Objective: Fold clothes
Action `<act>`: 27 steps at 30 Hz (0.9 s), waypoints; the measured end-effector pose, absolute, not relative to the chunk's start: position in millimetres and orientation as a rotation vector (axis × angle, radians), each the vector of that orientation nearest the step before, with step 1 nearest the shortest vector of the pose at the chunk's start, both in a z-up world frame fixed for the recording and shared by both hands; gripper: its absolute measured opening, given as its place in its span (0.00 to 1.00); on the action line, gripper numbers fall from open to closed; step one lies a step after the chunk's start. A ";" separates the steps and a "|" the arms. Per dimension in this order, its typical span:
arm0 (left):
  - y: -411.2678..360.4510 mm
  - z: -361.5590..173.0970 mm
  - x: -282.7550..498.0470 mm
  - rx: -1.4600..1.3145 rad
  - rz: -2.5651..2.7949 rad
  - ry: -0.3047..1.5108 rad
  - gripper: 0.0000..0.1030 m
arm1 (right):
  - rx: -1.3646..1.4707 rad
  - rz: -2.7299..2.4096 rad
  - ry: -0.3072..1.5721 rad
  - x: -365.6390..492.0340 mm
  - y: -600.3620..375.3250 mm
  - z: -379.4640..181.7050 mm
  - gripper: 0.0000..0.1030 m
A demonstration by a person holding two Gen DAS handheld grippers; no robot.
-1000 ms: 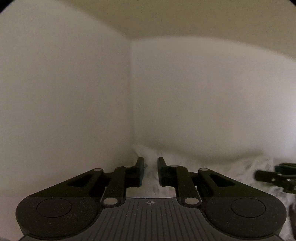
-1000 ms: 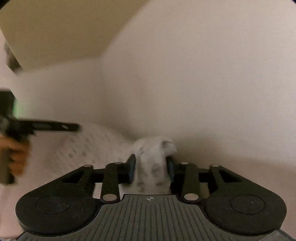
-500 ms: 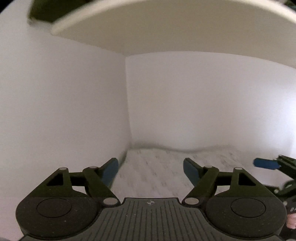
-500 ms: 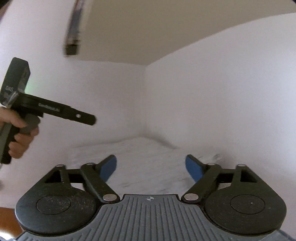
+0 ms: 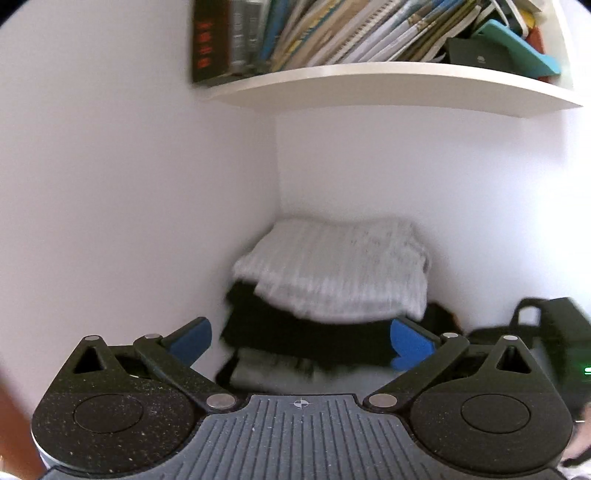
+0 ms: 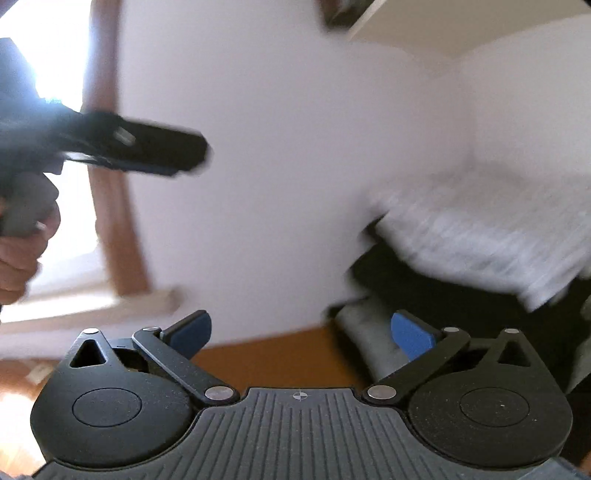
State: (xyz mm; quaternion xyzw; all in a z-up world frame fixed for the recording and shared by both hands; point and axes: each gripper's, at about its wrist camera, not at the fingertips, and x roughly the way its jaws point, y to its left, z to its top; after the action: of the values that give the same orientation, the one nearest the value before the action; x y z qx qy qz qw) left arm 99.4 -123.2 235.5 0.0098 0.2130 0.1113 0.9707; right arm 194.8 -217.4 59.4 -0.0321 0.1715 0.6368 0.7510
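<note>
White walls (image 5: 129, 184) meet in a corner beneath a shelf (image 5: 388, 85) crowded with books (image 5: 332, 29). Against that corner stands a stack of folded clothes (image 5: 317, 332), a pale patterned garment (image 5: 340, 269) on top of a black one (image 5: 306, 339). Both tongs have just been opening: the left tongs (image 5: 299, 338) and right tongs (image 6: 301, 330) stand wide apart, nothing between them, short of the stack.

Two plain white walls (image 5: 129, 184) meet in a corner under a white wall shelf (image 5: 388, 83) crowded with books (image 5: 332, 33); a wood-framed bright window (image 6: 107, 236) stands above an orange-brown wooden surface (image 6: 273, 362).
</note>
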 end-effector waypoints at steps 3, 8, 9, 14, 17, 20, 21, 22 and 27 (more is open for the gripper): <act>-119.8 222.3 68.6 0.003 0.259 0.455 1.00 | -0.128 1.425 0.438 165.0 -198.3 40.8 1.00; -102.8 191.0 10.2 -0.062 0.288 0.483 1.00 | -0.196 1.400 0.498 127.2 -187.0 15.9 1.00; -97.1 183.1 2.9 -0.071 0.284 0.491 1.00 | -0.206 1.385 0.509 120.3 -182.8 11.9 1.00; -66.4 144.4 -21.6 -0.098 0.250 0.518 1.00 | -0.242 1.284 0.549 96.5 -175.5 -0.9 1.00; -46.5 120.2 -28.1 -0.119 0.209 0.536 1.00 | -0.249 1.200 0.585 87.7 -174.1 -9.3 1.00; -29.2 92.8 -24.5 -0.122 0.167 0.564 1.00 | -0.268 1.114 0.610 79.0 -172.2 -18.9 1.00; -24.1 83.5 -22.1 -0.121 0.157 0.576 1.00 | -0.274 1.085 0.616 76.2 -171.4 -21.9 1.00; -19.0 74.3 -19.7 -0.119 0.148 0.588 1.00 | -0.274 1.060 0.628 75.0 -169.4 -25.0 1.00; -2.7 45.5 -10.6 -0.045 0.114 0.634 1.00 | -0.222 0.962 0.706 66.8 -169.5 -40.0 1.00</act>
State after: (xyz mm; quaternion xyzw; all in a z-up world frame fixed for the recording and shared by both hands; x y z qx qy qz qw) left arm -10.6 -2.7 45.5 -0.0222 0.3116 0.0560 0.9483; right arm 66.8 -169.5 -40.0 -0.1043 0.3317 0.4519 0.8215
